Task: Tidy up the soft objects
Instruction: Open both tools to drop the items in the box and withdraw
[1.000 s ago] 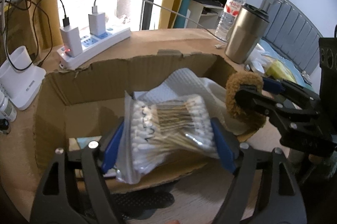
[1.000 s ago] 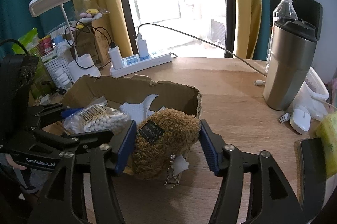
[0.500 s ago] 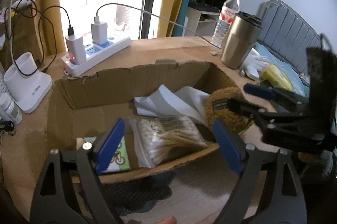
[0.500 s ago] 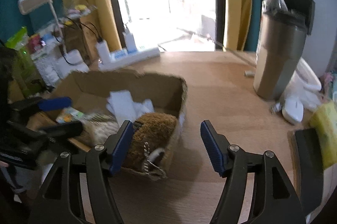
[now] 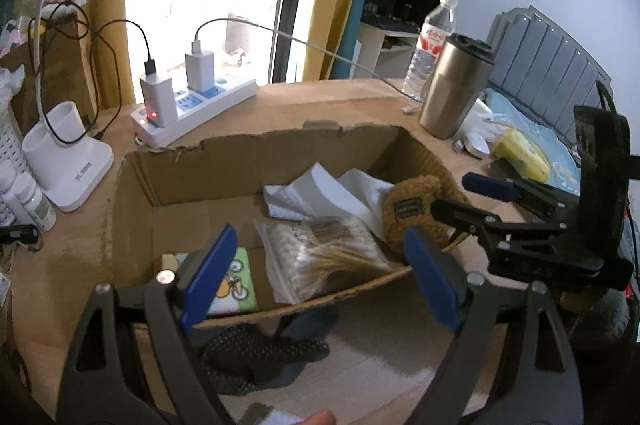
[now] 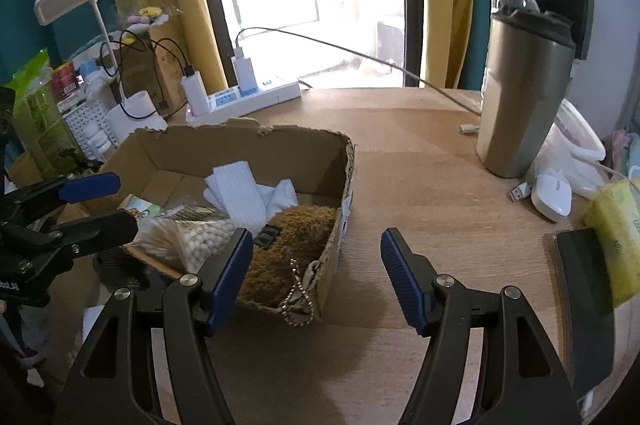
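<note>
A shallow cardboard box (image 5: 256, 149) (image 6: 248, 145) sits on the wooden table. Inside lie a clear bag of cotton swabs (image 5: 320, 249) (image 6: 192, 233), a brown plush toy (image 5: 408, 209) (image 6: 288, 249) with a ball chain (image 6: 296, 289) over the box edge, white folded cloths (image 5: 320, 197) (image 6: 244, 193) and a green pack (image 5: 236, 281). My left gripper (image 5: 316, 277) is open and empty, just in front of the box. My right gripper (image 6: 316, 273) is open and empty at the box's right end; it also shows in the left wrist view (image 5: 464, 197).
A steel tumbler (image 6: 520, 97) (image 5: 456, 89), a water bottle (image 5: 432, 45), a white mouse (image 6: 554, 195) and a yellow pack (image 6: 616, 225) stand right. A power strip (image 5: 196, 109) and a white lamp base (image 5: 68, 157) are behind the box. A dark dotted glove (image 5: 260, 353) lies in front.
My left gripper opened and let the cotton swab bag fall into the box. My right gripper opened and left the plush toy in the box. Both drew back.
</note>
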Action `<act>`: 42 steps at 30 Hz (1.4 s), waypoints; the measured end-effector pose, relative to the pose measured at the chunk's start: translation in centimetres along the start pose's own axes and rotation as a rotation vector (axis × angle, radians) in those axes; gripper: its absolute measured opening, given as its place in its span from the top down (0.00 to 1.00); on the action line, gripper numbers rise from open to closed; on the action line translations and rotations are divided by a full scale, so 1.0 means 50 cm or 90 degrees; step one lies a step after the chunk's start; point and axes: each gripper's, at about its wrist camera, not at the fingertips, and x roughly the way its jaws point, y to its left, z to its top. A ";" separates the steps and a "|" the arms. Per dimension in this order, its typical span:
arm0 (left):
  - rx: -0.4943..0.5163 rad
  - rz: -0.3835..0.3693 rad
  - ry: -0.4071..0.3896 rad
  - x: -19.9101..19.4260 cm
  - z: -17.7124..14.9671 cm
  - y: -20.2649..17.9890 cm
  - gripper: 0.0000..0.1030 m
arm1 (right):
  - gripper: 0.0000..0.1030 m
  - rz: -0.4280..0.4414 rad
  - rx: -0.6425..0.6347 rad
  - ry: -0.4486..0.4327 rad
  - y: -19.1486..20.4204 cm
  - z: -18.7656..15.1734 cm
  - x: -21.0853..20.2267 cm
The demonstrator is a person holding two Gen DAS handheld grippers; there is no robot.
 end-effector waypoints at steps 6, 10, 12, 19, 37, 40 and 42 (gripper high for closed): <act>0.001 0.003 -0.013 -0.023 -0.006 -0.004 0.15 | 0.32 -0.001 -0.007 -0.015 0.015 0.002 -0.034; -0.001 0.006 -0.028 -0.044 -0.007 -0.004 0.15 | 0.32 0.000 -0.011 -0.023 0.027 -0.001 -0.054; -0.002 0.009 -0.039 -0.058 -0.007 -0.002 0.15 | 0.32 0.000 -0.015 -0.027 0.034 -0.003 -0.064; -0.019 0.021 -0.081 -0.101 -0.004 0.012 0.14 | 0.32 0.000 -0.025 -0.039 0.056 -0.011 -0.095; -0.018 0.025 -0.114 -0.200 -0.051 0.012 0.13 | 0.32 0.001 -0.044 -0.060 0.110 -0.047 -0.164; -0.020 0.027 -0.116 -0.214 -0.067 0.014 0.13 | 0.32 0.002 -0.046 -0.062 0.122 -0.059 -0.174; -0.022 0.029 -0.117 -0.224 -0.078 0.017 0.13 | 0.32 0.003 -0.047 -0.062 0.129 -0.066 -0.181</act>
